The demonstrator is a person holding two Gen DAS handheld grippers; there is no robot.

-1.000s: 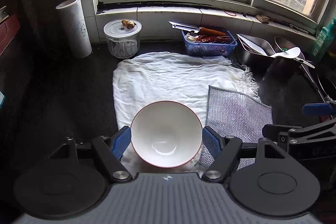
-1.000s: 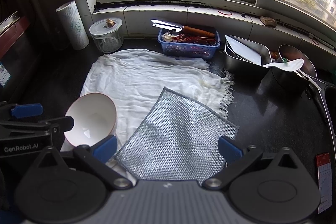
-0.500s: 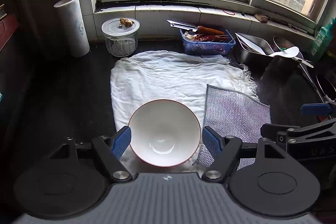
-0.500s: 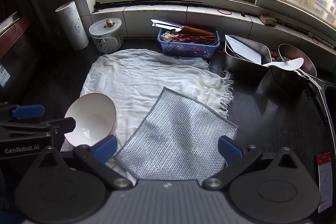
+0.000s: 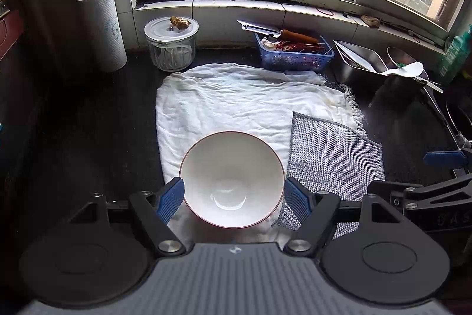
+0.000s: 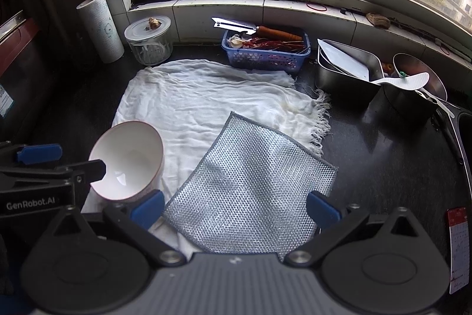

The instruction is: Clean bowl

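Note:
A white bowl [image 5: 231, 177] with a thin red rim stands upright on a white towel [image 5: 236, 99]. My left gripper [image 5: 234, 198] is open, its blue pads on either side of the bowl's near half, close to the rim. The bowl also shows in the right wrist view [image 6: 128, 161] at the left. A silver mesh scrubbing cloth [image 6: 250, 191] lies flat on the towel's right edge. My right gripper [image 6: 236, 210] is open, its pads straddling the cloth's near edge. The cloth also shows in the left wrist view [image 5: 336, 155].
At the back stand a paper towel roll [image 5: 101, 28], a lidded glass jar [image 5: 171, 45], a blue basket [image 5: 295, 52] with a knife, a steel tray [image 6: 348, 70] and a steel pot [image 6: 416, 84] with a white spoon. A sink edge [image 6: 463, 132] is at the right.
The left wrist view has shifted slightly back and up, with the bowl still between the pads. The right gripper and the cloth have barely moved.

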